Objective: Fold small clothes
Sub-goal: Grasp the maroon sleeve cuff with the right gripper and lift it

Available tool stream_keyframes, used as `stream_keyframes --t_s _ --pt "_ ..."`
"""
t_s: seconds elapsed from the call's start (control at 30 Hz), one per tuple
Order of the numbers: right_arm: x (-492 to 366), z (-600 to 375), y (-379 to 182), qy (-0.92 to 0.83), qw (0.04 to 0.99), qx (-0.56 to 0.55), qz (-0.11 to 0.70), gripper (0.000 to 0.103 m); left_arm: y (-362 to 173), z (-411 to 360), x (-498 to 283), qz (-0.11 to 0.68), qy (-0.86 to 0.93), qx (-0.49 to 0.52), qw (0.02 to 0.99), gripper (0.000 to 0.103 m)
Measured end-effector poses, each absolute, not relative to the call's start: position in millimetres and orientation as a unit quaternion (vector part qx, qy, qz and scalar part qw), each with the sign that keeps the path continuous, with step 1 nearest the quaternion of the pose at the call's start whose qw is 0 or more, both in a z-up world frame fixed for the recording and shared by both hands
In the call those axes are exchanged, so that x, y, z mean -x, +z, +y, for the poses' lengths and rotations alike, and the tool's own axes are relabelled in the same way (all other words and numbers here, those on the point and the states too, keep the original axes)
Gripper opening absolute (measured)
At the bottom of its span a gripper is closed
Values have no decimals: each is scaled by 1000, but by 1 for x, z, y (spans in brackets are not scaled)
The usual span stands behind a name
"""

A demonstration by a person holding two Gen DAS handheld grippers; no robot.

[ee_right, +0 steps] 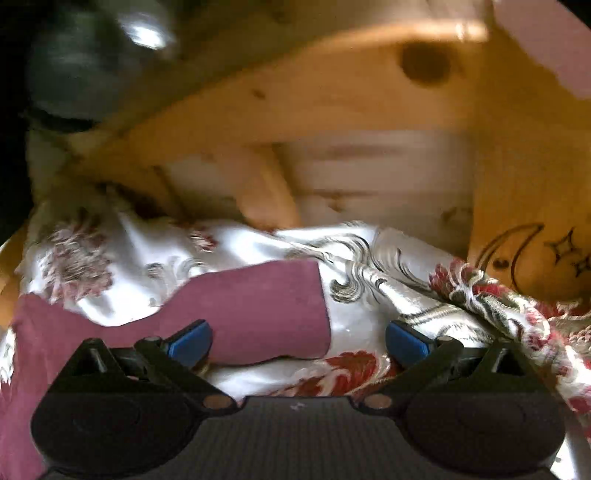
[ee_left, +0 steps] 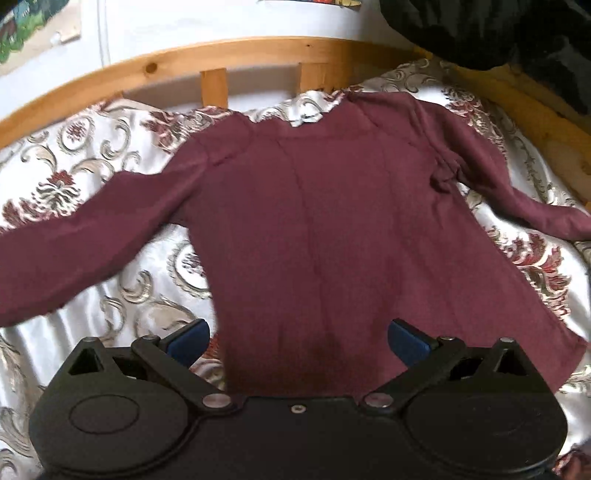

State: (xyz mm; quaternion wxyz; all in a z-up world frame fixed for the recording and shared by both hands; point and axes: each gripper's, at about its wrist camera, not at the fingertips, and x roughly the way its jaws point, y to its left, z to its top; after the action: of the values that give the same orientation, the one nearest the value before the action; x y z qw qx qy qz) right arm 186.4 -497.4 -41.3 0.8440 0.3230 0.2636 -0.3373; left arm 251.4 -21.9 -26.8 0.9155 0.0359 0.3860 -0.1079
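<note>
A small maroon long-sleeved shirt (ee_left: 317,221) lies flat on a white floral bedspread (ee_left: 74,166), both sleeves spread out to the sides. My left gripper (ee_left: 298,338) hovers open over the shirt's bottom hem, its blue pads wide apart and nothing between them. In the right wrist view the end of one maroon sleeve (ee_right: 258,310) lies on the bedspread (ee_right: 369,317). My right gripper (ee_right: 298,341) is open just above the cuff, its left pad over the sleeve and its right pad over bare bedspread. This view is blurred.
A wooden bed rail with slats (ee_left: 229,55) runs along the far side. A wooden panel with a drawn moon and stars (ee_right: 524,251) stands at the right. A dark object (ee_left: 498,29) hangs at the upper right. White wall (ee_left: 184,22) lies behind.
</note>
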Motion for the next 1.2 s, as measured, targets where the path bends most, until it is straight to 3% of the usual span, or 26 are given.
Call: stream_keyframes --t_s 0.17,0.23,0.3,0.43,0.5,0.57,0.93,1.2 --pt "-197 -505 -52 -315 844 -359 246 101 -28 -25 -245 385 -112 -35 916 102" --pt "-198 -505 -53 -311 844 -365 241 93 -27 -25 -243 388 -114 -30 914 102" --pt "-198 -507 -52 -308 843 -378 226 72 -26 -24 -243 391 -116 -24 913 102" --pt "-192 -507 -49 -308 837 -400 209 47 -20 -21 -240 387 -117 -4 915 102" --pt "-190 -503 -44 -314 840 -394 202 22 -16 -19 -240 384 -117 7 916 102" --pt "-187 -496 -33 -322 849 -378 179 9 -11 -15 -239 378 -110 17 919 102" --pt "-204 -358 61 -206 969 -132 37 4 9 24 -240 332 -32 98 938 102" --pt "-233 -217 74 28 999 22 20 4 17 53 -244 300 35 134 944 102"
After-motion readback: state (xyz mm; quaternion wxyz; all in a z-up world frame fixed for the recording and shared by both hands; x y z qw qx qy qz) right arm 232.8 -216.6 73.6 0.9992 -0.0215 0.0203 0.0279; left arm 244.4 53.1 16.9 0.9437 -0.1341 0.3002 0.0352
